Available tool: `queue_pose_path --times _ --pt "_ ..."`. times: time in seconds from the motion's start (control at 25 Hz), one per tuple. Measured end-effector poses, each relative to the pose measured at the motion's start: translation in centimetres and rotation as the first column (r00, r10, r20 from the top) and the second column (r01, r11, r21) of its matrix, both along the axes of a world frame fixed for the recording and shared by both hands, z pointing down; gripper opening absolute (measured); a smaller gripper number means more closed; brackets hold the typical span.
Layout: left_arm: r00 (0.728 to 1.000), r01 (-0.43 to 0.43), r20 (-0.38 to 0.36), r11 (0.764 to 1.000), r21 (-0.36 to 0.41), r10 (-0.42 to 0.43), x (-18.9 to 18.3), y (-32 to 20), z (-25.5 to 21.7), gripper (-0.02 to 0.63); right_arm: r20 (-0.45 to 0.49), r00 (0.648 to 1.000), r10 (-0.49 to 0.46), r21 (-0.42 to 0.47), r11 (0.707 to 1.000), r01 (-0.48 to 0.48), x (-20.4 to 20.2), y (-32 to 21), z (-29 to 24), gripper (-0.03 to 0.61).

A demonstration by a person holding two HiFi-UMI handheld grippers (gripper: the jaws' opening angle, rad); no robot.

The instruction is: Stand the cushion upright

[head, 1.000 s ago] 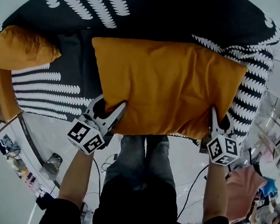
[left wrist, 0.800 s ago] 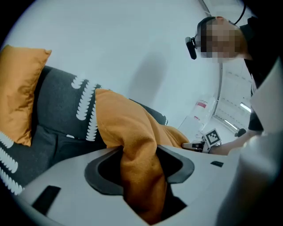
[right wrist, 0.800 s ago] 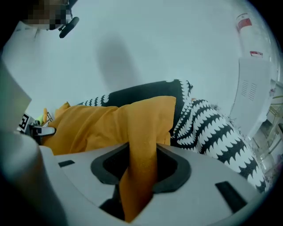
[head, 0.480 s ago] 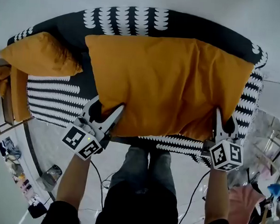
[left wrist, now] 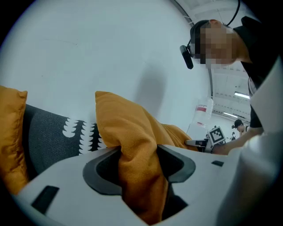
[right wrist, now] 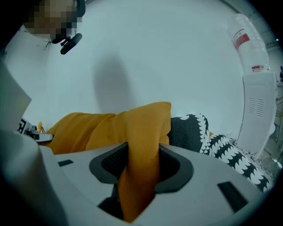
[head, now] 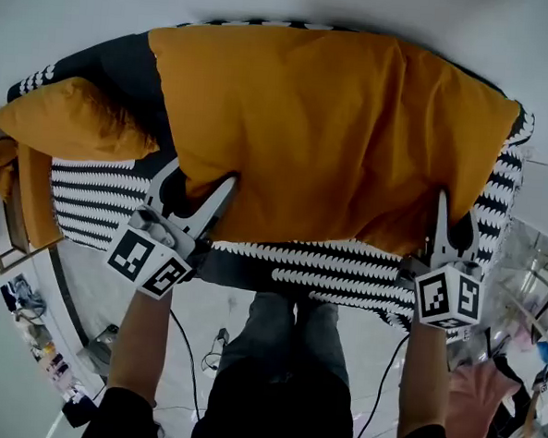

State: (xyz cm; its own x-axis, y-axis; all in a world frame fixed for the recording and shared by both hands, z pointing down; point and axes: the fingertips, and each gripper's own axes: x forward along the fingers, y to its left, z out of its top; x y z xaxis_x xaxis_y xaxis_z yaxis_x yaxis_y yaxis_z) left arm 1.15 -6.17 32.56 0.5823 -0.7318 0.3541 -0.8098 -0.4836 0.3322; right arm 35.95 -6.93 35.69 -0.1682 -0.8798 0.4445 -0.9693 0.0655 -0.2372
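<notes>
Cushion (head: 325,133): filling upper centre of frame, over patterned sofa (head: 345,273).
L gripper (head: 197,188): jaws opening, cushion's lower-left corner lying btwn them.
R gripper (head: 454,220): jaws opening, lower-right corner btwn them.

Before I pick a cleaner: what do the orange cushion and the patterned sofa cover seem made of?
Orange cushion: matte woven cloth, maybe cotton; it wrinkles and folds softly. Sofa cover: matte dark textile with white scallop pattern; weave unclear.

cushions 2: large cushion (head: 335,134), small cushion (head: 72,122); sofa (head: 345,269) 1; person (head: 273,389) 1
</notes>
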Motion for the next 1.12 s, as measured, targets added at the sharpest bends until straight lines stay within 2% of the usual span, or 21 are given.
queue_pose_path --times 0.16,0.4,0.6,0.72,0.8,0.88,1.12 --pt "0.999 0.004 0.044 1.000 -0.001 -0.004 -0.4 -2.3 2.1 0.274 -0.010 1.000 0.011 -0.041 0.999 -0.011 -0.1 -1.9 2.6 0.209" --pt "0.992 0.033 0.124 0.998 -0.059 -0.026 -0.6 -3.2 5.4 0.293 0.000 1.000 0.015 -0.079 0.997 -0.015 0.0 -2.0 4.6 0.224" --pt "0.970 0.133 0.215 0.988 -0.074 -0.115 -2.1 -4.1 8.7 0.316 0.014 1.000 0.023 -0.097 0.995 -0.021 -0.4 -1.9 6.5 0.250" --pt "0.950 0.200 0.268 0.972 -0.127 -0.160 -3.3 -3.7 11.3 0.321 -0.020 1.000 0.010 -0.150 0.989 -0.013 -0.9 -1.2 8.7 0.273" --pt "0.945 0.231 0.274 0.958 -0.169 -0.180 -3.7 -3.3 12.9 0.321 -0.089 0.996 -0.030 -0.186 0.983 0.013 -1.1 -0.7 10.4 0.279" --pt "0.947 0.244 0.254 0.954 -0.174 -0.196 -3.7 -3.2 13.3 0.321 -0.143 0.988 -0.059 -0.199 0.980 0.030 -1.0 -1.0 10.9 0.284" --pt "0.948 0.234 0.259 0.957 -0.171 -0.186 -4.1 -2.8 13.2 0.330 -0.165 0.986 -0.034 -0.221 0.975 -0.003 -0.5 -1.3 11.0 0.301"
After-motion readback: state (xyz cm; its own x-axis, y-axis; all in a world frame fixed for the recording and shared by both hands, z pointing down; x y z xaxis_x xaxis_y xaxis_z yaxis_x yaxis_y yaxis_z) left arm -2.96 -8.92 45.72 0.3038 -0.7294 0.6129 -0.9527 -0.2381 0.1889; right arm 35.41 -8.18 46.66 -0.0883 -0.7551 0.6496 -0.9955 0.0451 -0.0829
